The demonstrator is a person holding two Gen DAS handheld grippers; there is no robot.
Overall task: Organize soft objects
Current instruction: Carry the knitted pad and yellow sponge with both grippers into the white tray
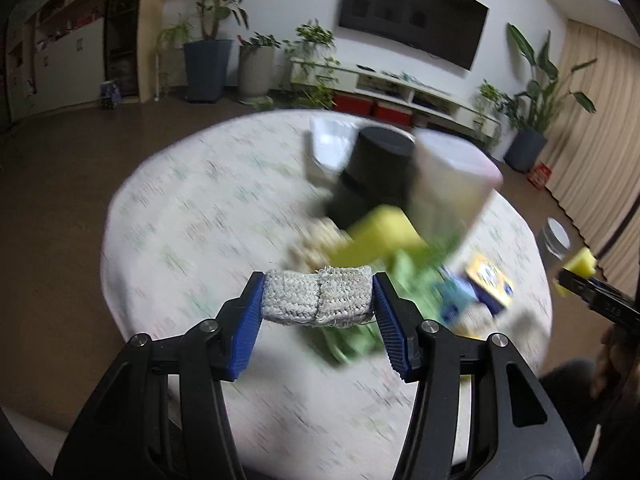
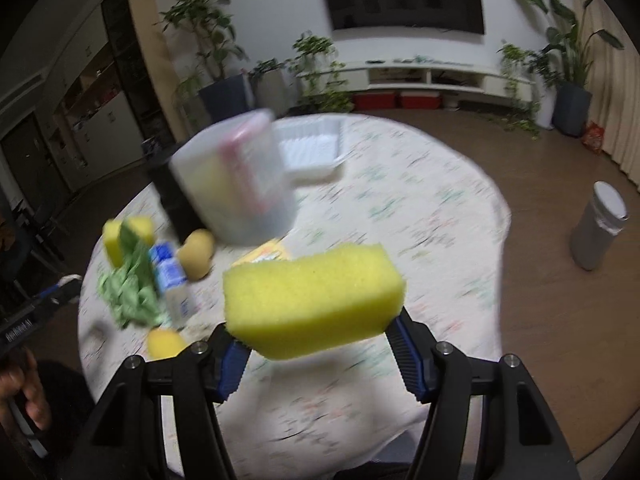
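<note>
My left gripper (image 1: 318, 298) is shut on a grey-white woven scrub pad (image 1: 318, 296), held above the round table (image 1: 200, 216). The right gripper (image 2: 316, 330) is shut on a big yellow sponge (image 2: 314, 298), also lifted off the table. In the left wrist view that sponge (image 1: 582, 263) shows at the far right in the other gripper. On the table lie a second yellow sponge (image 1: 376, 240), a crumpled green cloth (image 2: 132, 292), a tan rounded sponge (image 2: 196, 254) and a small yellow piece (image 2: 164, 342). The picture is blurred.
A clear plastic container (image 2: 236, 176) and a black cylinder (image 1: 372, 176) stand mid-table, a white tray (image 2: 310, 148) behind them. A blue-and-white bottle (image 2: 172, 280) and a yellow-blue box (image 1: 490, 284) lie by the cloth. A grey bin (image 2: 598, 226) stands on the floor right.
</note>
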